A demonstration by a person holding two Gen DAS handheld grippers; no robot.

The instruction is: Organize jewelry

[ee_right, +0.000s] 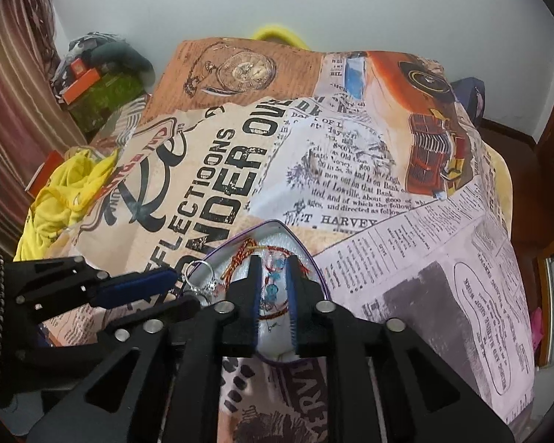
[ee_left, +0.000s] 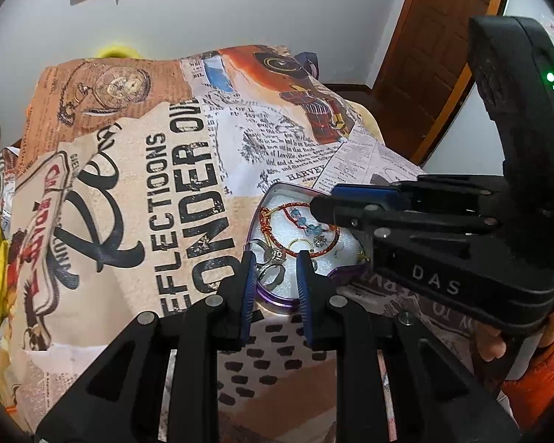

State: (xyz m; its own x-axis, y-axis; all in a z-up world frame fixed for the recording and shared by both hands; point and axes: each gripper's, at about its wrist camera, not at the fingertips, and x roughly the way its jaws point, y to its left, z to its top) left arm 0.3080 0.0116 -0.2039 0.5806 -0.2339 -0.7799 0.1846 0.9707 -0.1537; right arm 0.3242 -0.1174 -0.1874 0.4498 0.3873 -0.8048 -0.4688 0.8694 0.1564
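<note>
Purple-rimmed, the heart-shaped tin [ee_left: 277, 297] lies on the printed cloth [ee_left: 136, 199] at 5 o'clock from its middle, holding a red bracelet [ee_left: 299, 229] and rings [ee_left: 271, 271] on white foam. Your left gripper [ee_left: 277, 269] hovers over the rings, fingers parted, gripping nothing. Your right gripper [ee_right: 273, 288] straddles the blue beads [ee_right: 273, 282], likewise parted and empty.

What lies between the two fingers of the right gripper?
In the right wrist view, the right gripper frames blue beads and red cord bracelet lying on white padding inside the tin.
</note>
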